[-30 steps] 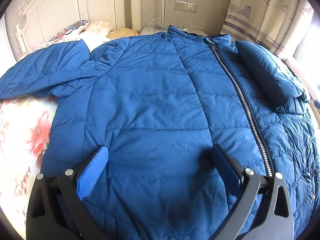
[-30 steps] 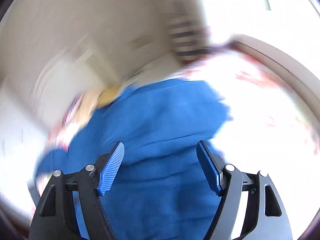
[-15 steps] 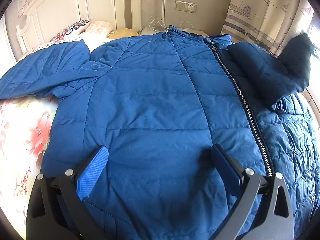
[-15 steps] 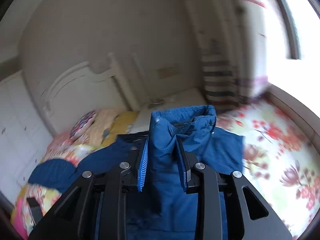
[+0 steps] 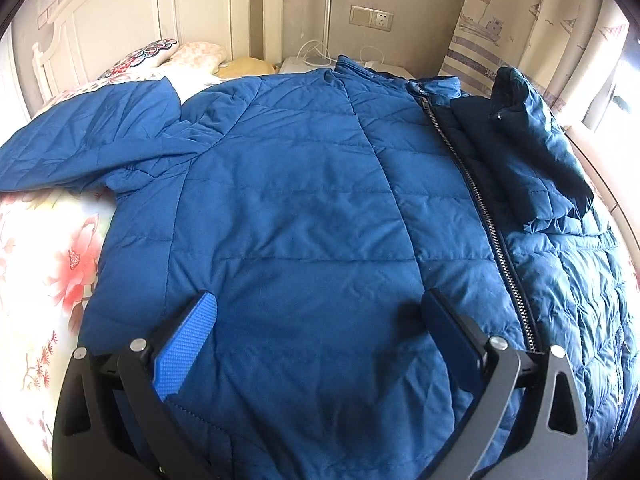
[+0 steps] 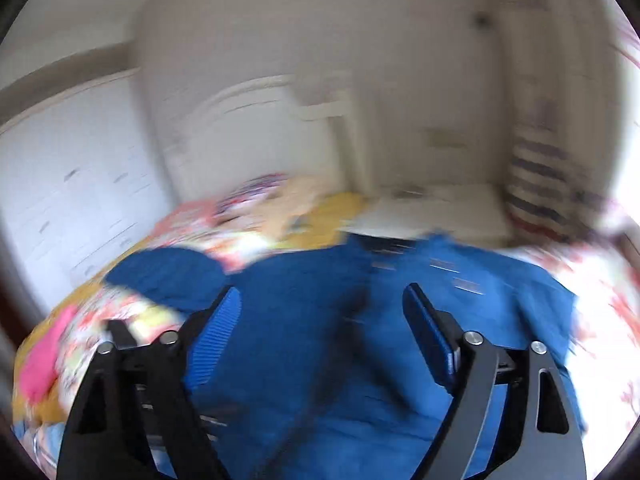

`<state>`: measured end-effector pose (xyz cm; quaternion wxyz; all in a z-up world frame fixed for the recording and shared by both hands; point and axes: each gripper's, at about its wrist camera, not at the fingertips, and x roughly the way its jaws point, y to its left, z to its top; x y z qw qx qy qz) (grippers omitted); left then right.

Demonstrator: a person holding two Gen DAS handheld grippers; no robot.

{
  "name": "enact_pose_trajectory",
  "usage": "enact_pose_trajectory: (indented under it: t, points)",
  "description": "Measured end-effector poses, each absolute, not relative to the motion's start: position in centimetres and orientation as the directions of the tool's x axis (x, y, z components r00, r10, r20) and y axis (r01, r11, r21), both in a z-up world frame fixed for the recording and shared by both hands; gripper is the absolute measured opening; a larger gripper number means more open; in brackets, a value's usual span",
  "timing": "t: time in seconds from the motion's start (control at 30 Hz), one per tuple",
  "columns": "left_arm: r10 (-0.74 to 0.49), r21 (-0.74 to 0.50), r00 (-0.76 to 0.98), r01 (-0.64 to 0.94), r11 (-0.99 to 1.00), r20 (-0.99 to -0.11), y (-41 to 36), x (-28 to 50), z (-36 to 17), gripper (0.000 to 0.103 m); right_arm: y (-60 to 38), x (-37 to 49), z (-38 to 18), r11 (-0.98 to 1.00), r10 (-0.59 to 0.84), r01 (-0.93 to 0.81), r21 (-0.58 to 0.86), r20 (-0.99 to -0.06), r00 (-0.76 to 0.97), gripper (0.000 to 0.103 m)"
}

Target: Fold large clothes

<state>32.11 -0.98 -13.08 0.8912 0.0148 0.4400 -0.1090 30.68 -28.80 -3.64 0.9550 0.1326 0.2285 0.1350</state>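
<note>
Floral bed (image 5: 48,264): blue jacket (image 5: 304,216) lengthwise, collar toward headboard (image 5: 120,12)

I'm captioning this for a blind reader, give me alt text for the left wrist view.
A blue quilted jacket lies zipped on a floral bedspread, one sleeve folded across its front. The left tool hovers open over its hem.
</note>
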Motion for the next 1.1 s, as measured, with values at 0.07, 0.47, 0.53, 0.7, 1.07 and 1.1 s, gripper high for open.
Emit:
enact_pose_trajectory:
  t: [0.07, 0.47, 0.53, 0.7, 1.07, 1.1]
  points:
    - [-0.177, -0.065, 0.59, 0.207, 0.976, -0.788, -1.0, 32.1, -13.1, 0.101, -33.0, 29.9, -5.4, 0.872, 0.322, -0.131, 0.472, -0.35, 0.88, 0.076]
    - [-0.407, -0.309, 0.474, 0.274, 0.911, -0.781, -4.1, 33.2, -9.2, 0.1, -34.0, 34.3, -15.1, 0.955, -0.043, 0.24, 0.172, -0.725, 0.688, 0.065]
    - [-0.466, -0.364, 0.462, 0.295, 0.883, -0.755, -6.3, 34.8, -7.6, 0.1, -33.6, 34.9, -15.5, 0.96, -0.046, 0.232, 0.155, -0.733, 0.678, 0.066]
    - [-0.557, -0.473, 0.43, 0.294, 0.831, -0.71, -11.7, 39.5, -6.5, 0.099, -34.5, 34.9, -16.1, 0.955, -0.026, 0.233, 0.182, -0.734, 0.678, 0.066]
    - [-0.62, -0.563, 0.481, 0.278, 0.778, -0.62, -14.1, 40.5, -8.4, 0.026, -33.8, 34.0, -15.5, 0.951, 0.0, 0.224, 0.212, -0.725, 0.688, 0.068]
    - [-0.628, -0.576, 0.512, 0.281, 0.767, -0.586, -13.0, 40.0, -7.7, 0.023, -33.9, 34.0, -15.5, 0.951, 0.003, 0.222, 0.216, -0.725, 0.689, 0.069]
